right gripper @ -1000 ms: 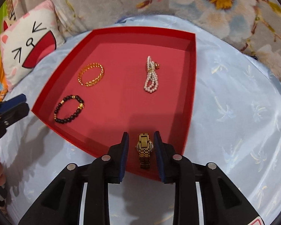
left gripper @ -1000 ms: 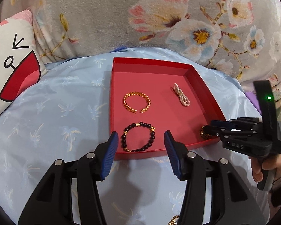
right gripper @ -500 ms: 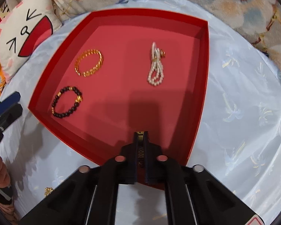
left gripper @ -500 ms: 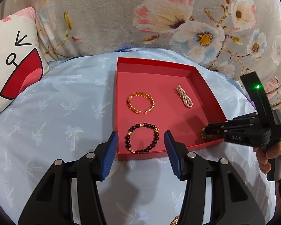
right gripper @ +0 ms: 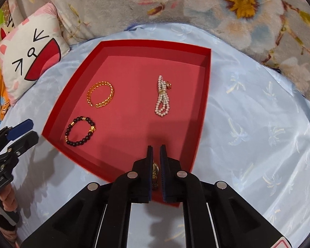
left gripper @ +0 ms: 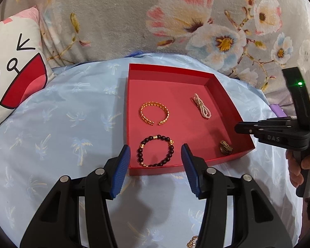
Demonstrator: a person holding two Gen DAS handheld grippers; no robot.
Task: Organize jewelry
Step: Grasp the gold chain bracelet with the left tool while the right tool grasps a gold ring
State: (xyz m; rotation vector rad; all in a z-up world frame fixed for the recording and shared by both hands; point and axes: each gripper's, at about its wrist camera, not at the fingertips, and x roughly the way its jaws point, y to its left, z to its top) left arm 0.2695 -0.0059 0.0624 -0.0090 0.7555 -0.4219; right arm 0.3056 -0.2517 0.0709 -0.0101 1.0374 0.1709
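Though shut, right jaws above watch (left gripper: pixel 226 149)

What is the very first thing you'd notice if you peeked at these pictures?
The bright red shallow cardboard tray on the pale blue palm-print sheet catches the eye first. Inside lie a gold chain-link cuff bracelet and a white looped pearl strand at the back, with a dark beaded bracelet at the front left. At the left, a white cartoon-face pillow stands out.
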